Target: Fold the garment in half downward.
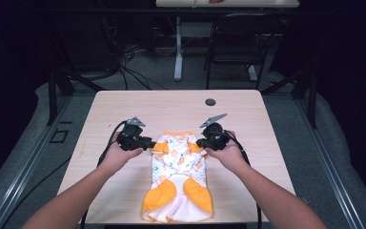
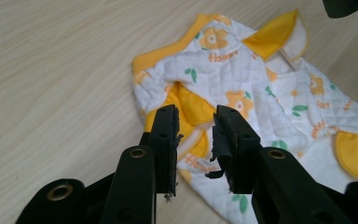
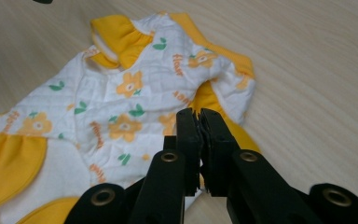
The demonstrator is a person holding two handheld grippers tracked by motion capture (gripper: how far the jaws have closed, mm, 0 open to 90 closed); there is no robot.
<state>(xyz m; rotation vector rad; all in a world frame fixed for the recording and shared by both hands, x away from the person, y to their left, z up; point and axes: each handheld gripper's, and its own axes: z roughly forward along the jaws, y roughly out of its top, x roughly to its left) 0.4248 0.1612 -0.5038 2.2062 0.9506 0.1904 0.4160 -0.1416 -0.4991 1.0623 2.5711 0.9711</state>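
A small quilted garment (image 1: 178, 167), white with orange flowers and yellow trim, lies flat on the wooden table (image 1: 124, 109), its neck end toward the far side. My left gripper (image 1: 151, 143) is at the garment's left shoulder. In the left gripper view its jaws (image 2: 196, 126) stand apart above the yellow-lined sleeve of the garment (image 2: 242, 79), with nothing between them. My right gripper (image 1: 199, 143) is at the right shoulder. In the right gripper view its jaws (image 3: 199, 119) are nearly together over the garment's (image 3: 121, 102) yellow sleeve edge, with no cloth pinched.
A dark round grommet (image 1: 210, 102) sits in the table top beyond the garment. Behind the table stand a black chair (image 1: 238, 43) and a white desk leg (image 1: 178, 47), with cables on the floor. Bare wood lies on both sides of the garment.
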